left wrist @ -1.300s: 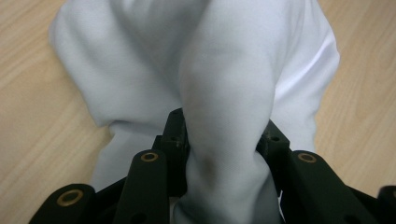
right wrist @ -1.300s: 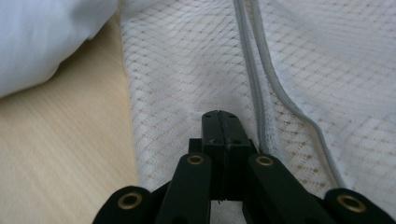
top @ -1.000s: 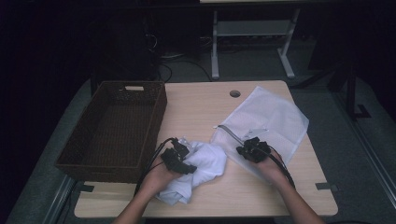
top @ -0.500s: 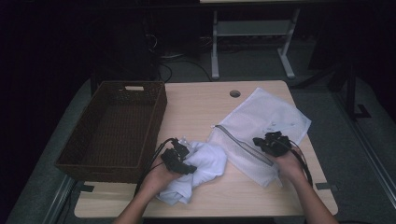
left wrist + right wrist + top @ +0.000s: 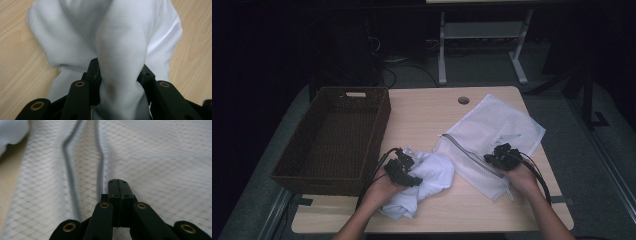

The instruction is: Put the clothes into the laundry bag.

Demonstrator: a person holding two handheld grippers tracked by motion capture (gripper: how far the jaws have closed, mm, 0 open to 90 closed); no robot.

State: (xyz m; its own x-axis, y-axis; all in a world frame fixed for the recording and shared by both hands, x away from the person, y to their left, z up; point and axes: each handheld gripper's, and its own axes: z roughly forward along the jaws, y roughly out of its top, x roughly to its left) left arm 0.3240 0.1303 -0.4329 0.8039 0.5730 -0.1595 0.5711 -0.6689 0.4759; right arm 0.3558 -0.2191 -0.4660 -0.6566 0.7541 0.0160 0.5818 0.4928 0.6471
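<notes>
A crumpled white cloth [image 5: 432,172] lies on the wooden table [image 5: 422,115] near its front edge. My left gripper [image 5: 404,170] is shut on a thick fold of this cloth [image 5: 120,32], which bulges up between the two jaws of the left gripper [image 5: 120,70]. To the right lies a white mesh laundry bag [image 5: 497,130] with its grey zipper [image 5: 71,182] open. My right gripper [image 5: 499,156] rests on the bag's front part. Its jaws are pressed together in the right gripper view [image 5: 117,181], pinching the mesh bag [image 5: 162,157] just beside the zipper.
A dark wicker basket [image 5: 384,120] stands empty on the table's left side, close to the left hand. A round cable hole [image 5: 463,100] sits near the far edge. Beyond the table are a white desk frame [image 5: 482,35] and cables on the floor.
My right gripper has moved to the right along the mesh bag, away from the cloth. The left gripper and the cloth have stayed in place.
</notes>
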